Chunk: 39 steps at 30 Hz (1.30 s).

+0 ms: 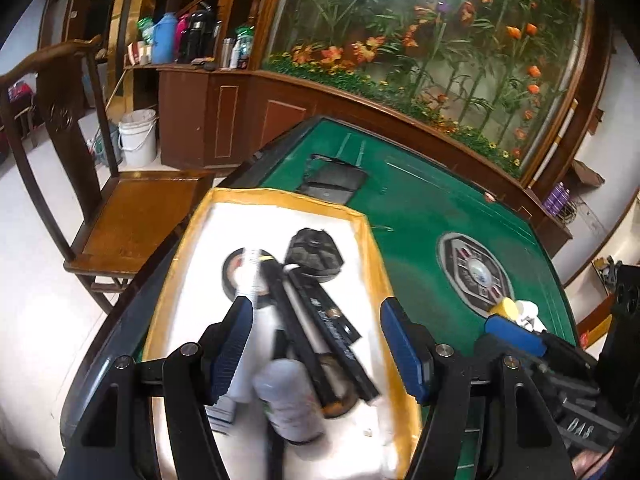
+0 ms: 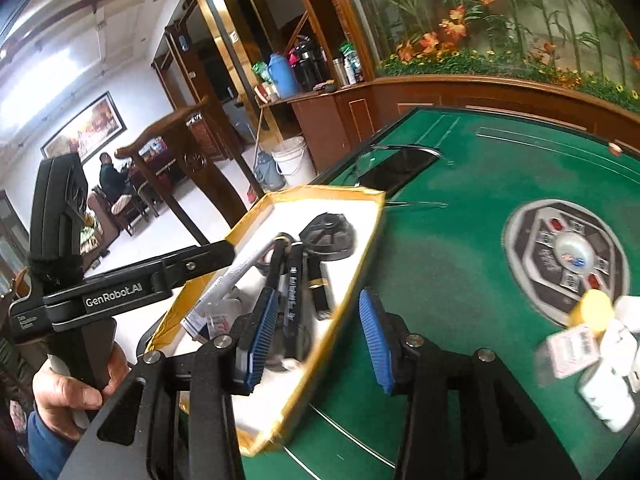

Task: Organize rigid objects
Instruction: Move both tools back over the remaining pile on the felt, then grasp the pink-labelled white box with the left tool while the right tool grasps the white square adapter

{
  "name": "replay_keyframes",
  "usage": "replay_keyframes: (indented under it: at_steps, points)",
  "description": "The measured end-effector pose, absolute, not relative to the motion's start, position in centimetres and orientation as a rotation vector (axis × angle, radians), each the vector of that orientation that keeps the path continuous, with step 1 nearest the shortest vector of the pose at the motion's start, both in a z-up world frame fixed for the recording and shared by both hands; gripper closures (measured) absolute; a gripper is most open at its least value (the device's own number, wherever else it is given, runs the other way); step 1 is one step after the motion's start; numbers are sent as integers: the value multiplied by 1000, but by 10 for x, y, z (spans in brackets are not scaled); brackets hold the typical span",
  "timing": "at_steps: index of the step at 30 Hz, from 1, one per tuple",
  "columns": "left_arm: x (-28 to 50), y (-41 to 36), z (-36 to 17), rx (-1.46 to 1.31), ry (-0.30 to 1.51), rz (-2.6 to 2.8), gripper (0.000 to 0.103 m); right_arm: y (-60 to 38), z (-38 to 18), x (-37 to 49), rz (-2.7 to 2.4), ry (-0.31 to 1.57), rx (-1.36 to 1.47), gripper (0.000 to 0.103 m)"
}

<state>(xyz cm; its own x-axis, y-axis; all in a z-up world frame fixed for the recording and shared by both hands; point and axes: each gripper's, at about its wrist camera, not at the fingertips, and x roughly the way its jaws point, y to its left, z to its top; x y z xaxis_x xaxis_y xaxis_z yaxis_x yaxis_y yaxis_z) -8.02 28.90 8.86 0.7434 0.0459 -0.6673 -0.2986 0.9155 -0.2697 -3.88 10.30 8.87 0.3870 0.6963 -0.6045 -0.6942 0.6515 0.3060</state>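
A gold-rimmed box (image 1: 370, 248) with a white lining sits on the green table; it also shows in the right wrist view (image 2: 360, 248). In it lie a black tape roll (image 1: 236, 272), a black round cap (image 1: 316, 252), a long black bar (image 1: 320, 328), a white tube (image 1: 252, 276) and a white bottle (image 1: 290, 400). My left gripper (image 1: 318, 344) is open and empty above the box. My right gripper (image 2: 318, 340) is open and empty over the box's right edge. A yellow-capped bottle (image 2: 594, 308), a white bottle (image 2: 608, 392) and a small carton (image 2: 568, 352) lie blurred at the right.
The green mahjong table (image 2: 440, 280) has a round centre panel (image 2: 568, 256) and a dark open slot (image 2: 396, 168). A wooden chair (image 1: 132, 216) stands to the left of the table. A wooden cabinet and a flower mural are behind.
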Motion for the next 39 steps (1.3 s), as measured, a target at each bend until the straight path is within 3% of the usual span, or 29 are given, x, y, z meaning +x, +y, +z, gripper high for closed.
replay_keyframes:
  at_steps: [11, 13, 19, 27, 39]
  points:
    - [-83, 181, 101, -278, 698, 11, 31, -34, 86, -2, 740, 730, 77, 59]
    - [-82, 153, 96, -256, 710, -37, 26, -58, 84, 4, 693, 719, 81, 59]
    - [-72, 71, 61, -75, 778, -145, 26, -139, 71, 28, 554, 743, 187, 59]
    - [-57, 74, 17, -202, 900, -157, 26, -159, 55, 47, 491, 833, 219, 64]
    - [-60, 66, 10, -185, 933, -208, 23, -156, 35, 56, 408, 864, 171, 66]
